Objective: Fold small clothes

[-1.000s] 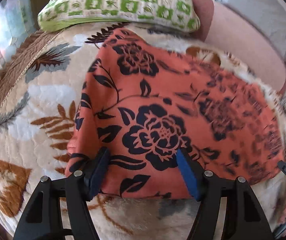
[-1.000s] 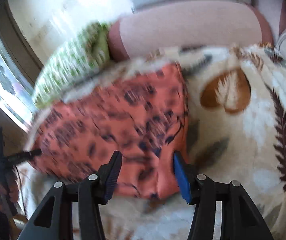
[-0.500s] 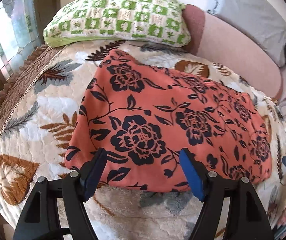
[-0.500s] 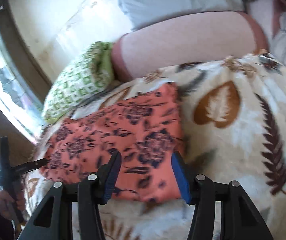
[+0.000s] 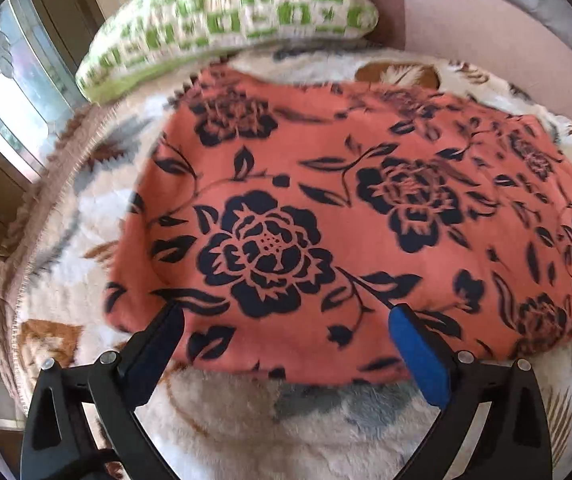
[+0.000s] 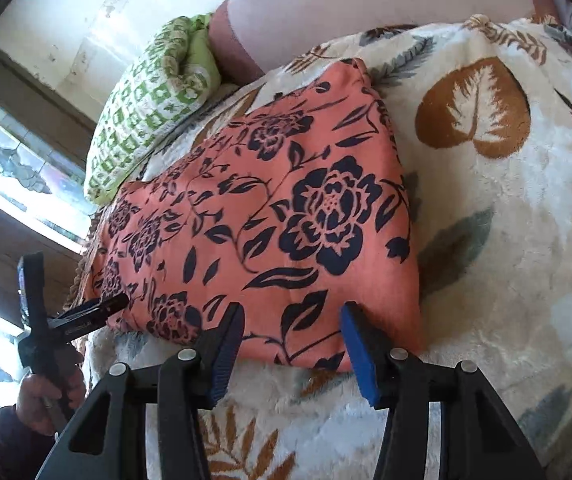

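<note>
Leaf-print blanket (image 6: 525, 240): folded orange floral garment (image 5: 345, 220) lying flat; left claw (image 5: 286, 344) and right claw (image 6: 291, 340) both spread, at garment's near edge.

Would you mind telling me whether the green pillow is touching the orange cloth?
Apart. The right wrist view shows a strip of blanket between the pillow and the cloth.

Two low, close wrist views over the same orange floral garment (image 5: 325, 216) (image 6: 270, 216) from its near edge.
</note>
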